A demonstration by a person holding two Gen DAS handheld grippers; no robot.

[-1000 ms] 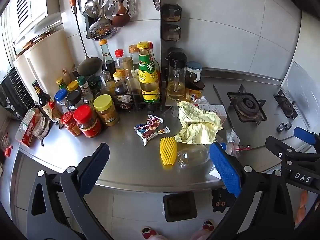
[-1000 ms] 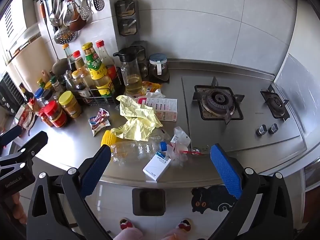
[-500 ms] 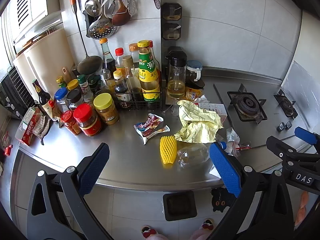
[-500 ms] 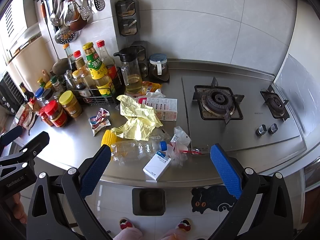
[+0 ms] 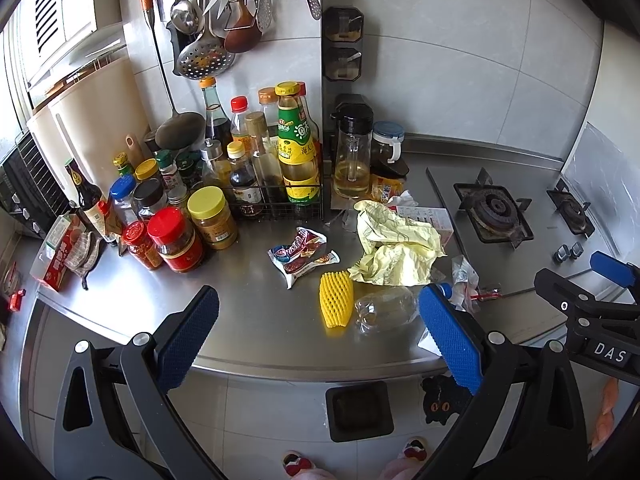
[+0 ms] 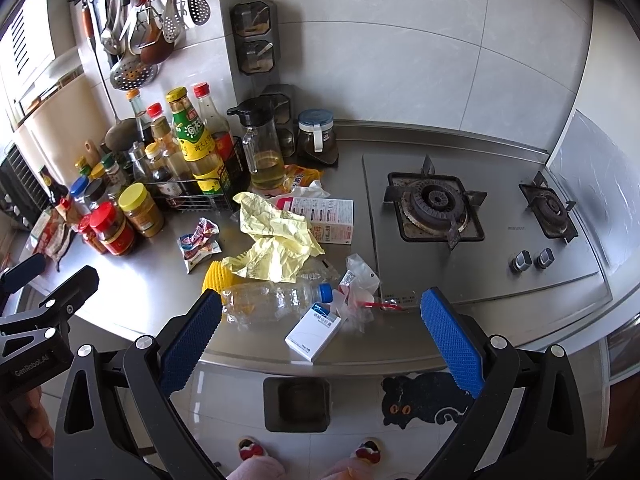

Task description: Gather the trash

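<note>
The stainless-steel counter (image 6: 132, 292) runs across both views, with a two-burner gas hob (image 6: 436, 208) set into its right half and a crowd of sauce bottles and jars (image 5: 208, 196) at the back left. On the floor below the counter edge, at about 6 o'clock in both views, stands a small dark waste bin (image 6: 298, 404) (open-topped, nothing visible inside).

The trash lies in a loose heap mid-counter. Largest is the crumpled yellow paper (image 6: 276, 244), lying partly over a white carton (image 6: 328, 216) behind it. In front of the paper a clear plastic bottle (image 6: 272, 300) with a blue cap lies on its side, its base beside a yellow foam fruit net (image 5: 336, 300). A snack wrapper (image 5: 302, 254) lies apart at 10 o'clock from the net. By the bottle's cap sit crumpled clear plastic film (image 6: 360, 284) and a small white box (image 6: 314, 332) near the counter's front edge.

The right gripper (image 6: 320, 336) hangs spread wide above the counter edge, holding nothing; the bottle and box lie between its blue pads (image 6: 452, 344), just ahead. The left gripper (image 5: 318, 338) is likewise wide apart and empty, with the net and bottle at 12 o'clock.
</note>
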